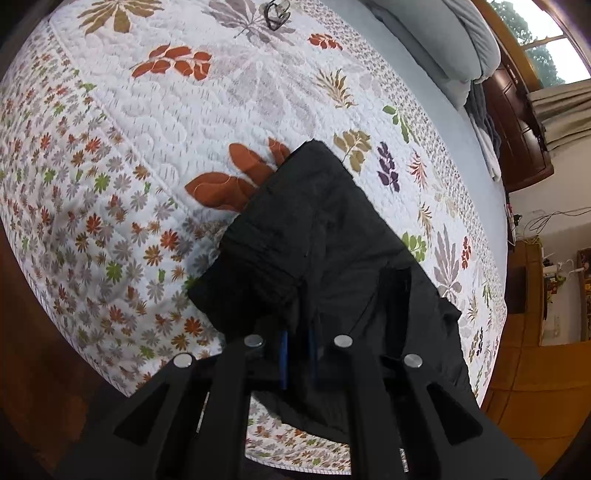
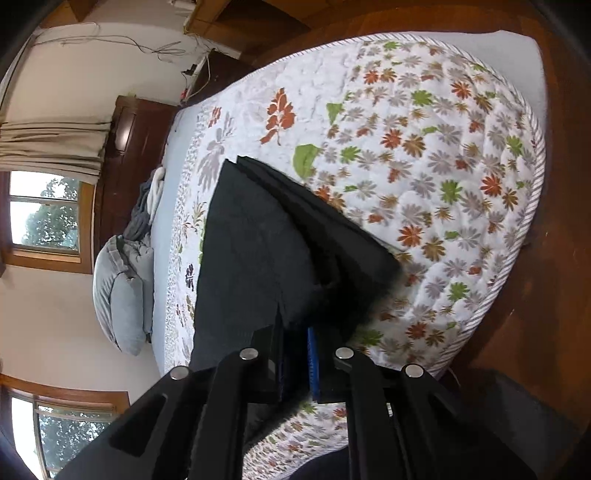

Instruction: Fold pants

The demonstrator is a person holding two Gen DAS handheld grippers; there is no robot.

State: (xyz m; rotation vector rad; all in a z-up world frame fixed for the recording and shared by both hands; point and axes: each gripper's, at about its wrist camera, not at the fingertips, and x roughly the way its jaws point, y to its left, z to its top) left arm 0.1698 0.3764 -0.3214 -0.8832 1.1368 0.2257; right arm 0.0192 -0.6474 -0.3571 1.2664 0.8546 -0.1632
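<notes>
The black pants (image 1: 325,236) lie partly folded on a bed with a white floral quilt (image 1: 155,122). My left gripper (image 1: 298,332) is shut on a bunched edge of the pants and holds it just above the quilt. In the right wrist view the pants (image 2: 255,251) show as a folded black stack with layered edges. My right gripper (image 2: 295,332) is shut on the near edge of the pants, blue pads pinching the cloth.
Grey pillows and bedding (image 1: 461,40) are piled at the head of the bed. A dark wooden headboard and cabinet (image 1: 517,122) stand beside a window. A pair of glasses (image 1: 275,14) lies on the quilt. The quilt's edge (image 2: 532,177) drops to the wooden floor.
</notes>
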